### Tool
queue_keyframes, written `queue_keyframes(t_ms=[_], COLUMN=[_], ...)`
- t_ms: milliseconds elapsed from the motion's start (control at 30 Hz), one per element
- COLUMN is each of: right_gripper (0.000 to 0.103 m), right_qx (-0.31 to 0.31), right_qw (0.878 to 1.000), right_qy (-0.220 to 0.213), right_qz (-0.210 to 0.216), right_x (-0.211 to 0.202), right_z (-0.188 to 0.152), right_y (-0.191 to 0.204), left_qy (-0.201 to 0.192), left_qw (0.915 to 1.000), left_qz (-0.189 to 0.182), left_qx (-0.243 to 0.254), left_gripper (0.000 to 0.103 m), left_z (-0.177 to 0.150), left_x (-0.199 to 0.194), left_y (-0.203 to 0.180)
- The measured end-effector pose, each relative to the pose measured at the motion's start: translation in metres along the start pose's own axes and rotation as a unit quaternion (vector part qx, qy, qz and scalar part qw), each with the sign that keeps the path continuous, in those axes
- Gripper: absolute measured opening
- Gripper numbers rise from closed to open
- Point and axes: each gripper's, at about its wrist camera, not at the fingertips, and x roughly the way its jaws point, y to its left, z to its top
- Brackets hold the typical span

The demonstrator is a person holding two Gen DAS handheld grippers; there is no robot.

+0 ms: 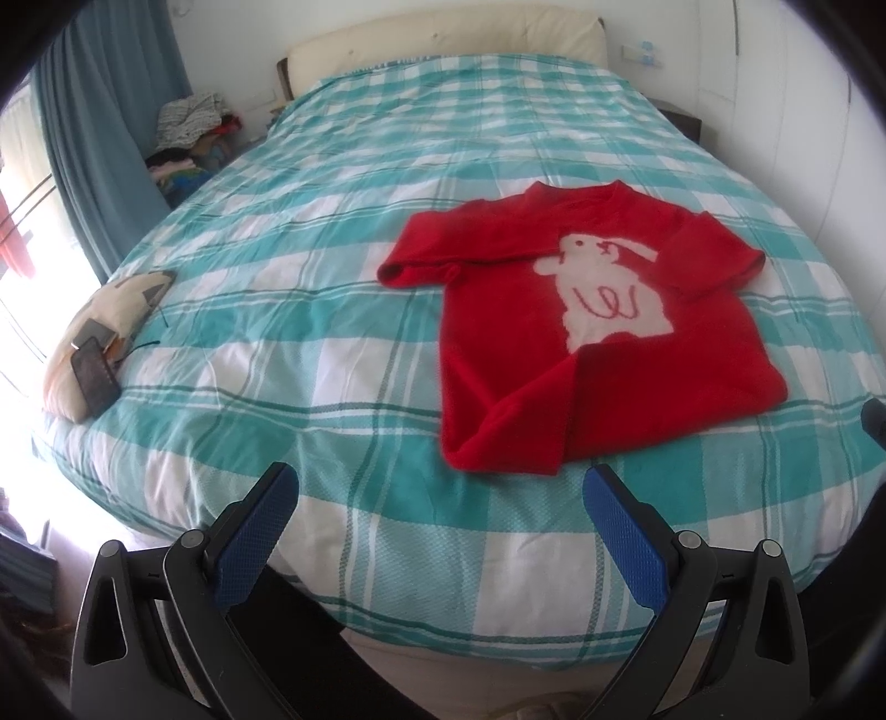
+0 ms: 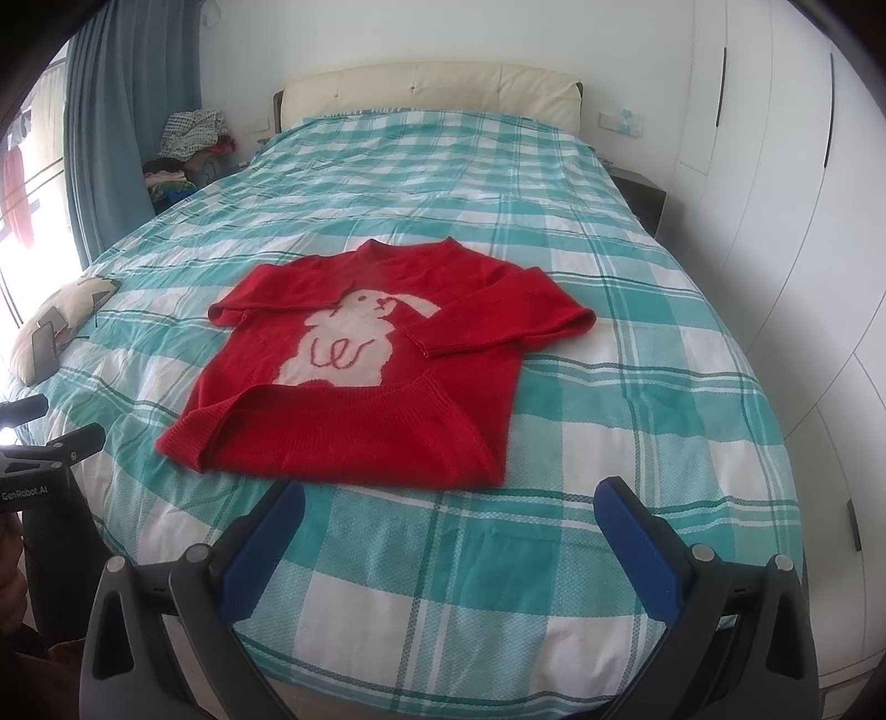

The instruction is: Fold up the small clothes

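At the far left of the bed a cream cushion (image 1: 105, 327) lies with a dark phone (image 1: 95, 376) resting on it; keep your sweep clear of both. Your left gripper (image 1: 440, 518) hovers over the near edge of the teal-and-white checked bedspread (image 1: 332, 310), its blue-padded fingers (image 1: 260, 526) spread wide and pinching nothing. Ahead and to its right lies the small red knitted sweater with a white rabbit on the chest (image 1: 603, 327), flat on the bedspread, neckline pointing toward the cream padded headboard (image 1: 443, 39). Both sleeves look already drawn in across the chest, and the hem's left corner is turned up over the body.

Judging from that, the next step seems to be the bottom-to-top fold. Bring your left gripper to the sweater's left hem corner and pinch through both layers of the ribbing, not just the flipped top flap, or the fold will drag unevenly.

Your right gripper (image 2: 451, 526) sits just short of the ribbed hem (image 2: 343, 437), blue fingers (image 2: 637, 548) likewise spread and empty. Take the right hem corner at matching depth. Lift both corners together, low and level, and carry them toward the neckline so the sleeves do not slide out; thick knit tends to spring back, so press the crease after laying it down.
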Motion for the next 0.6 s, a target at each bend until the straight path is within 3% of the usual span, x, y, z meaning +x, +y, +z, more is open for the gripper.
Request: queue_keyframes(t_ms=[200,300,400,467,500,600], right_gripper=[0.103,0.103,0.103,0.103,0.103,0.103], right_qx=[0.0,0.023,0.041,0.014,-0.003,-0.023], right_qw=[1.0,0.997,0.991,0.991,0.991,0.998], right_qy=[-0.01,-0.069,-0.124,-0.132,-0.128,-0.054], right_qz=[-0.002,0.004,0.011,0.024,0.027,0.022], right_x=[-0.002,-0.022,-0.039,-0.034,-0.027,0.006], right_z=[0.001,0.003,0.009,0.011,0.01,0.004], right_y=[-0.001,-0.009,-0.018,-0.017,-0.016,-0.019], left_qy=[0.0,-0.001,0.007,0.028,0.04,0.066], left_qw=[1.0,1.0,0.9989,0.9953,0.9926,0.9848], left_qz=[0.005,0.002,-0.045,-0.09,-0.112,-0.157], left_qx=[0.002,0.001,-0.011,-0.023,-0.026,-0.032], left_gripper=[0.103,0.103,0.103,0.103,0.103,0.103], left_z=[0.002,0.002,0.002,-0.001,-0.005,-0.018], left_x=[0.001,0.001,0.011,0.027,0.036,0.059], left_y=[0.001,0.001,0.007,0.014,0.017,0.023])
